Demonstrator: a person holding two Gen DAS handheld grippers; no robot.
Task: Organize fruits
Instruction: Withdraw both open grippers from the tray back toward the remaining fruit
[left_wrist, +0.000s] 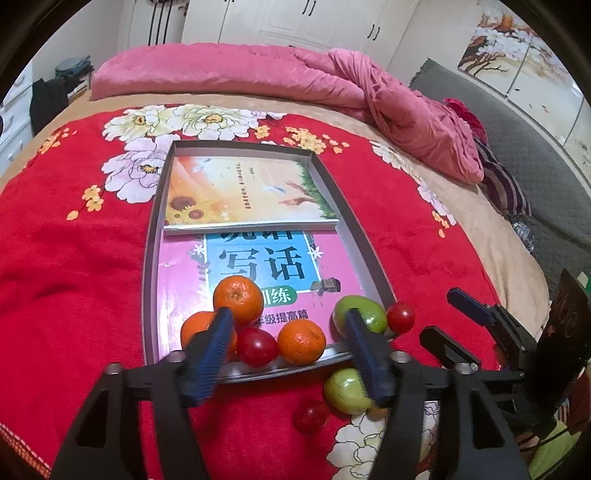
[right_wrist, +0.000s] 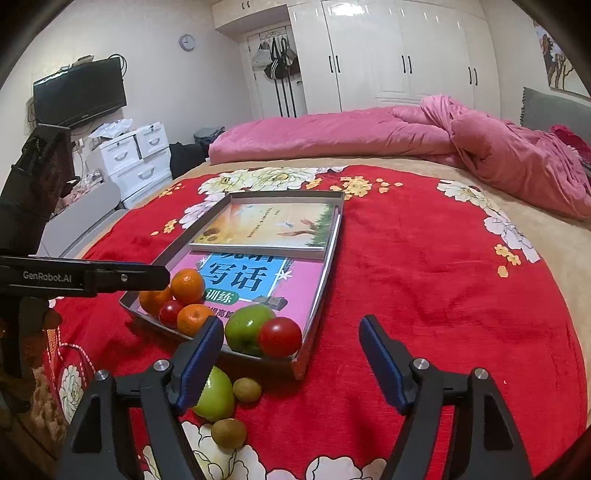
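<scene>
Blue-padded fingers (left_wrist: 218, 332) of both grippers gape wide — nothing held.

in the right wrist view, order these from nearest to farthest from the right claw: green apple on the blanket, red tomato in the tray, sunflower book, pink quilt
1. Round green apple on the red blanket, by the right claw's left finger.
2. Round red tomato, in the metal tray's near corner.
3. Sunflower-cover book, at the tray's far end.
4. Rumpled pink quilt, across the bed's far side.
</scene>
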